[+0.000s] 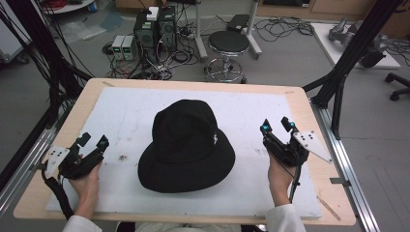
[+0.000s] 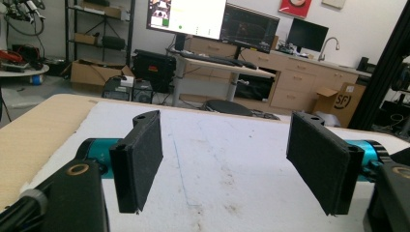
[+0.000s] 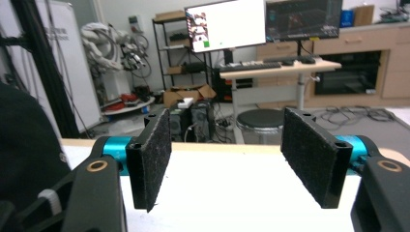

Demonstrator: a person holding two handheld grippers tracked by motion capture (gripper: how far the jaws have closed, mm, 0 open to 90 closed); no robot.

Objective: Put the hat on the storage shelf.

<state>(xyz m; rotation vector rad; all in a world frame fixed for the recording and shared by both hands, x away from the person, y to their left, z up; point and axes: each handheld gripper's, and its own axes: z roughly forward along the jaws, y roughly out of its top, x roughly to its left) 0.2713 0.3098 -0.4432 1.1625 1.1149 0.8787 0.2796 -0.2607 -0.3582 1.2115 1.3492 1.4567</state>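
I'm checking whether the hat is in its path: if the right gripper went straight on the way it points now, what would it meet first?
Probably nothing: the right gripper aims past the hat, over bare white board toward the far edge.

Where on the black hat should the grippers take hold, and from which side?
Probably the brim. The black hat lies crown up on the white mat, its brim flaring out flat all round, thin enough for a jaw pair to pinch. The left gripper and right gripper sit open on either side, so each could come in level from its own side and pinch the nearest brim edge.
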